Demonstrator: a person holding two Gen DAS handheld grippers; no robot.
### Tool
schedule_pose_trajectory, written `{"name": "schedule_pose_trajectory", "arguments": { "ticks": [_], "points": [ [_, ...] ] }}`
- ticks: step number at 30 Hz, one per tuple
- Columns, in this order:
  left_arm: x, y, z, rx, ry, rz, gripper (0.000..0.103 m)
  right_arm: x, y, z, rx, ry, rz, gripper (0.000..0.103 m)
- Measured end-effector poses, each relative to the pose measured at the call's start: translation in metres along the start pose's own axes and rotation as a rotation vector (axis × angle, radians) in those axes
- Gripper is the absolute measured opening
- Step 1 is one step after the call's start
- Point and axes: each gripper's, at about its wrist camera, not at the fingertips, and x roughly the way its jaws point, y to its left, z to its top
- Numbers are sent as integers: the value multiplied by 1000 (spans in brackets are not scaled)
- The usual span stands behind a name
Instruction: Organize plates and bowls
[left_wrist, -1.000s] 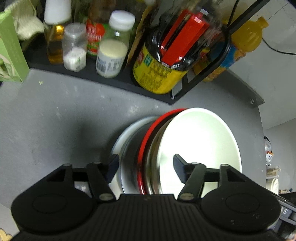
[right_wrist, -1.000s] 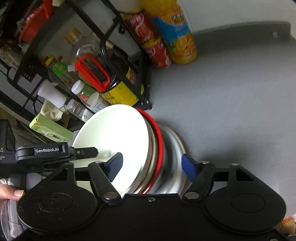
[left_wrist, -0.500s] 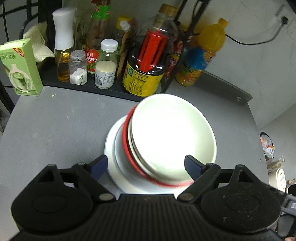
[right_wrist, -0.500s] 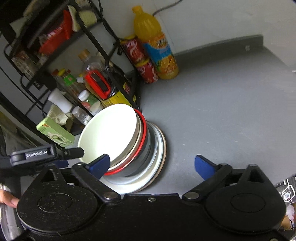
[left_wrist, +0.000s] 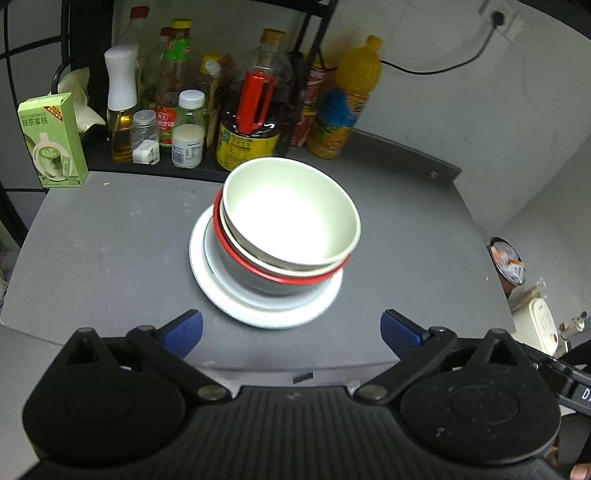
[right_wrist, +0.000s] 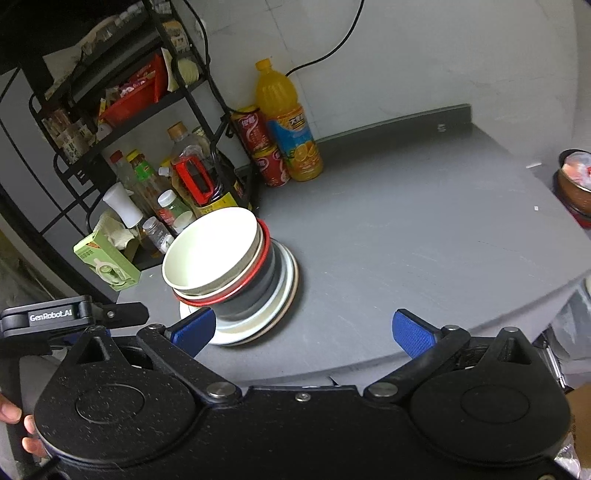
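Observation:
One stack of dishes stands on the grey countertop (left_wrist: 110, 251). A pale cream bowl (left_wrist: 291, 218) sits on top, nested in a red-rimmed grey bowl (left_wrist: 258, 271), which rests on white plates (left_wrist: 218, 291). The right wrist view shows the same stack, with the cream bowl (right_wrist: 210, 254), the red-rimmed bowl (right_wrist: 255, 280) and the plates (right_wrist: 288, 288). My left gripper (left_wrist: 291, 328) hangs open in front of the stack, holding nothing. My right gripper (right_wrist: 304, 328) is open too, near the counter's front edge, with its left fingertip (right_wrist: 194, 328) just before the plates.
A black rack (right_wrist: 110, 122) at the back left holds bottles and jars, among them a dark oil jug with a red handle (left_wrist: 255, 122). A green carton (left_wrist: 51, 144), an orange juice bottle (right_wrist: 291, 125) and red cans (right_wrist: 262, 147) stand behind the stack. A hand (right_wrist: 14, 424) holds the left gripper.
Both grippers have opened, let go of the stack and pulled back and up from it. The stack now sits still on the counter, farther away in both views.

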Motion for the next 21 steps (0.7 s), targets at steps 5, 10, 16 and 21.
{"name": "schedule_pose_trajectory", "arguments": {
  "ticks": [5,10,16,21],
  "points": [
    [-21,-7,-17,29,-23,-22,102,-24,-2,-13,-1,-28,-24,103],
    [-38,-16,-30,60,-38,-32,102,-44,-2,-24,-5,-45,-69,103],
    [-49,-23,-44,101,-48,-37,102,-66,-2,-37,-14,-86,-117,103],
    [-56,-31,-55,118,-44,-49,102,-78,0,-45,-25,-112,-140,103]
  ]
}}
